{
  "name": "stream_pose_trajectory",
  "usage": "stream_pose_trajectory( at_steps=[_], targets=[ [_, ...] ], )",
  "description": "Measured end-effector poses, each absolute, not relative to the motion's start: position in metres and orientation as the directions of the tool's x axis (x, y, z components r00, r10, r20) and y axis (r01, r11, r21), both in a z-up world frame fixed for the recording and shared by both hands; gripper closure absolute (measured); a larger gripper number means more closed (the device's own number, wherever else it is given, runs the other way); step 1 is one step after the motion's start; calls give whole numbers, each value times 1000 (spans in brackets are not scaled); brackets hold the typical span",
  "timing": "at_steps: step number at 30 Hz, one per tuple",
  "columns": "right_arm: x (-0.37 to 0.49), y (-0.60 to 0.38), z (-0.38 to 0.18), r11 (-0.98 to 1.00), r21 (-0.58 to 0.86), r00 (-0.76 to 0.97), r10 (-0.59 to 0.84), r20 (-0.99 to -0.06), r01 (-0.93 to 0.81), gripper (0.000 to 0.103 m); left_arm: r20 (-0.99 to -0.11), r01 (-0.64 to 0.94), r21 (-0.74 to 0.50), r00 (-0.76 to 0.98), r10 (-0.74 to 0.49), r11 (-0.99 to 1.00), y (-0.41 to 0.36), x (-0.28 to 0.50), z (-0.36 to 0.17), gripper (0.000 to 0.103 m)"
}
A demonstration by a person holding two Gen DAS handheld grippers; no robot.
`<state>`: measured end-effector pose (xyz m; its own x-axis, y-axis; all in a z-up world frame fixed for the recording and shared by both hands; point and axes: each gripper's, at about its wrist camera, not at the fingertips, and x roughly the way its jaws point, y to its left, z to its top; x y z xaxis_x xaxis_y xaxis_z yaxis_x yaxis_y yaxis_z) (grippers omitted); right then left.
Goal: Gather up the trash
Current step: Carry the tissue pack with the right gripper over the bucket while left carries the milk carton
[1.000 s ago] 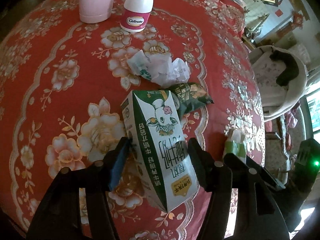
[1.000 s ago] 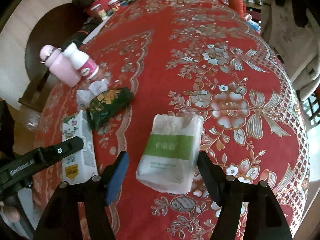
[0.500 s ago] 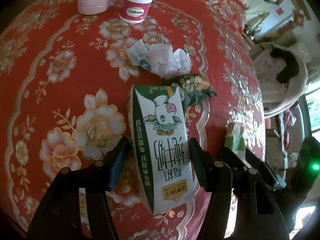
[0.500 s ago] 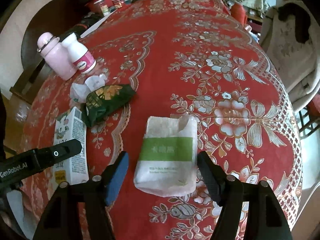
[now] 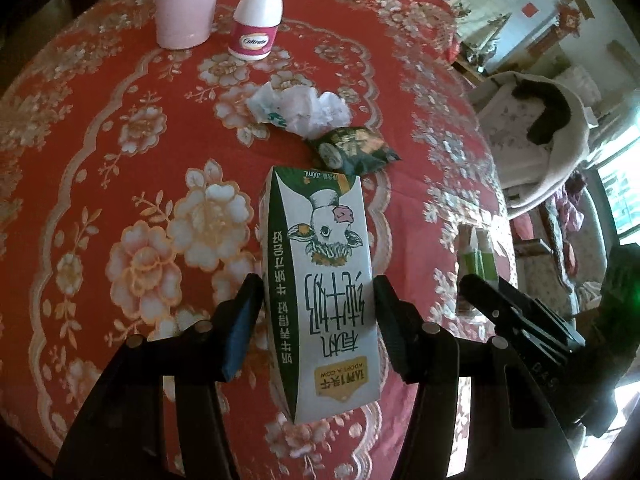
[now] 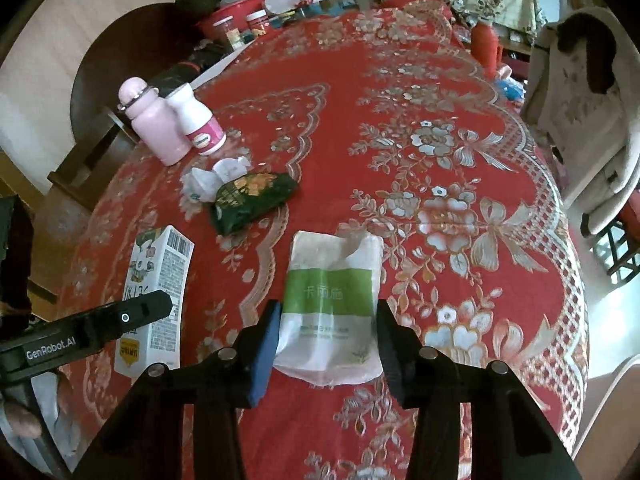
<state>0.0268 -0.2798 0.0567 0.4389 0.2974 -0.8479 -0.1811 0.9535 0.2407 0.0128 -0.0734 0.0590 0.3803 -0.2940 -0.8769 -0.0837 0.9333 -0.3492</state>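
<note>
A white and green milk carton point(image 5: 320, 280) lies lengthwise between the fingers of my left gripper point(image 5: 316, 304). The jaws are closing and both pads touch its sides. In the right wrist view a white tissue pack with a green band point(image 6: 332, 300) sits between the fingers of my right gripper point(image 6: 328, 316). Its jaws are closing too, with the pads against the pack's edges. A crumpled white paper point(image 5: 300, 108) and a dark green snack wrapper point(image 5: 352, 148) lie on the red flowered tablecloth point(image 5: 120, 160) beyond the carton.
A pink flask point(image 5: 186, 4) and a white pill bottle point(image 5: 258, 20) stand at the table's far side. A chair draped with pale clothing point(image 6: 580, 120) is at the right. Jars and a red basin point(image 6: 236, 16) crowd the far end.
Both grippers narrowed onto their items: the right one's wide gaps beside the tissue pack are gone, and the carton now lies straight between the left fingers. Both views pulled back slightly.
</note>
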Motion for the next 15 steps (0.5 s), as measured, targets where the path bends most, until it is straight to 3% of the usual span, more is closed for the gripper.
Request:
stream_pose_trajectory(
  at_steps=[15],
  targets=[
    [-27,-308,72,956,250,464,293,-836,-153,58,-869,12,-292,414,-271,956,-118,-23,82,48]
  ],
)
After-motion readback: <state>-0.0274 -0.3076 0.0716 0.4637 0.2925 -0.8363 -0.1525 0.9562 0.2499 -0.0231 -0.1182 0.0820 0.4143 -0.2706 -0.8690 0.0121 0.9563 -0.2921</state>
